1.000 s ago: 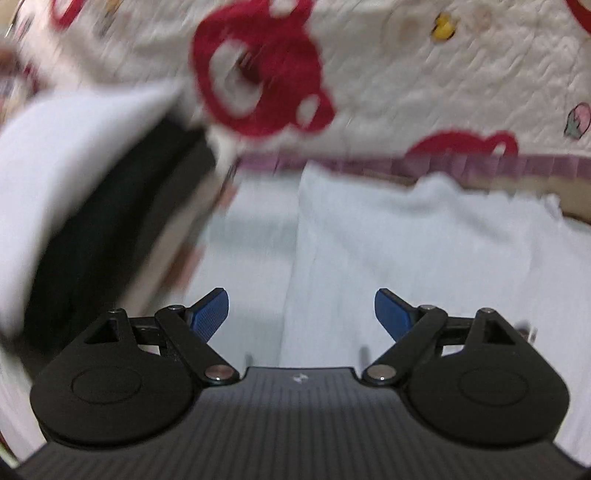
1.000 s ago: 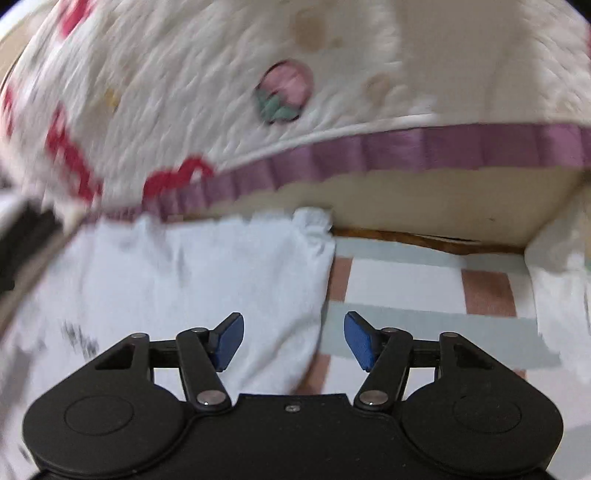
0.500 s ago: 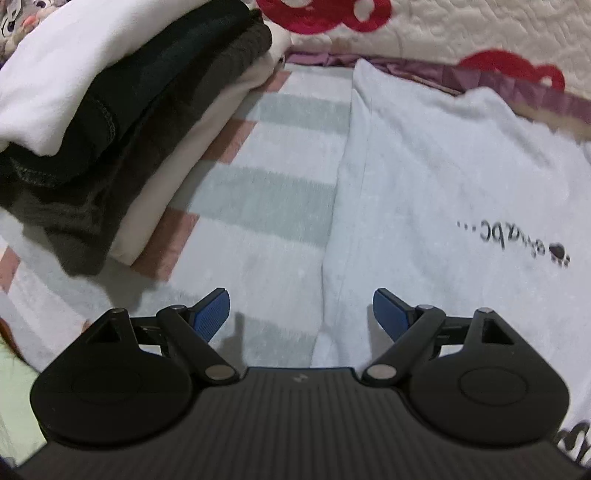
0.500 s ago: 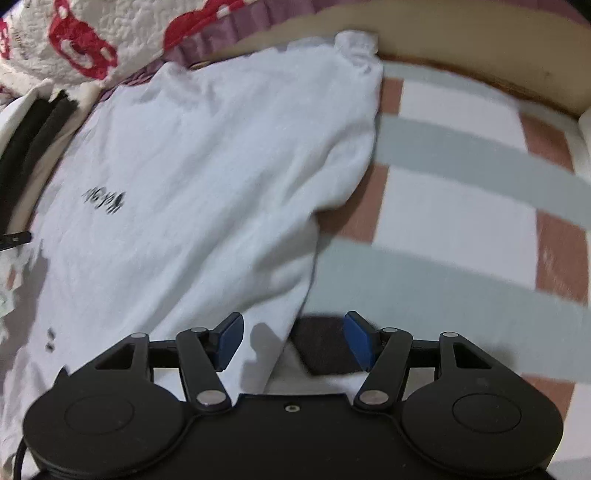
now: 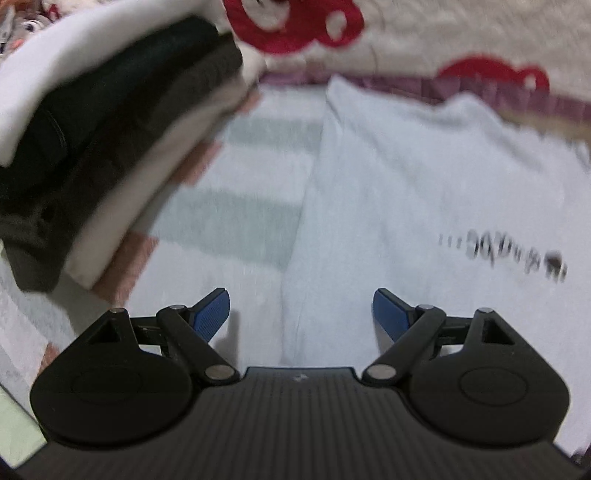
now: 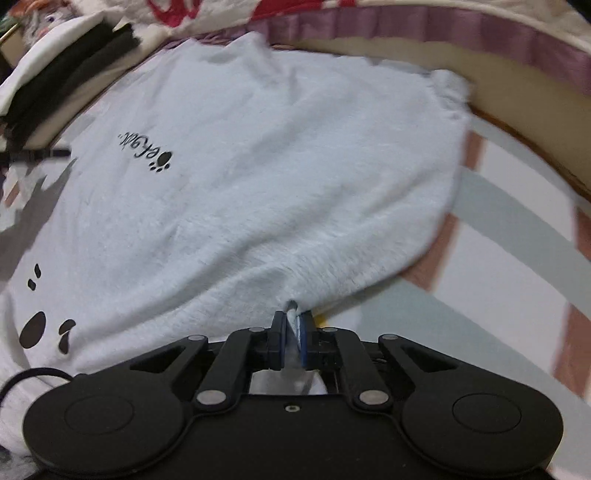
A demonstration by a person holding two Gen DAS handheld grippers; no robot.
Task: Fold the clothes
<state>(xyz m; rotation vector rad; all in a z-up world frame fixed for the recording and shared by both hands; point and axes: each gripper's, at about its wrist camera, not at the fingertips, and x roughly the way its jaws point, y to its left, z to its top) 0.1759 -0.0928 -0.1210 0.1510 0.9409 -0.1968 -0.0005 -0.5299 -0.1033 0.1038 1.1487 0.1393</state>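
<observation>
A white T-shirt [image 6: 258,177] with black lettering and paw prints lies spread on the striped bed. My right gripper [image 6: 293,325] is shut on the shirt's near right edge, with a pinch of white cloth between its blue pads. In the left wrist view the same T-shirt [image 5: 406,206] fills the right half, its left edge running toward me between the fingers. My left gripper [image 5: 301,314] hangs open just above that edge, holding nothing. The left view is blurred.
A stack of folded clothes [image 5: 92,129], white, black, grey and cream, sits at the left; the same folded stack [image 6: 62,85] shows far left in the right view. A quilt [image 5: 424,33] with red prints and a purple border lies behind. The striped sheet [image 6: 498,258] shows at right.
My right gripper has closed on the shirt's right edge, having been open half a second ago. The left gripper stays open and has shifted slightly over the shirt's left edge.
</observation>
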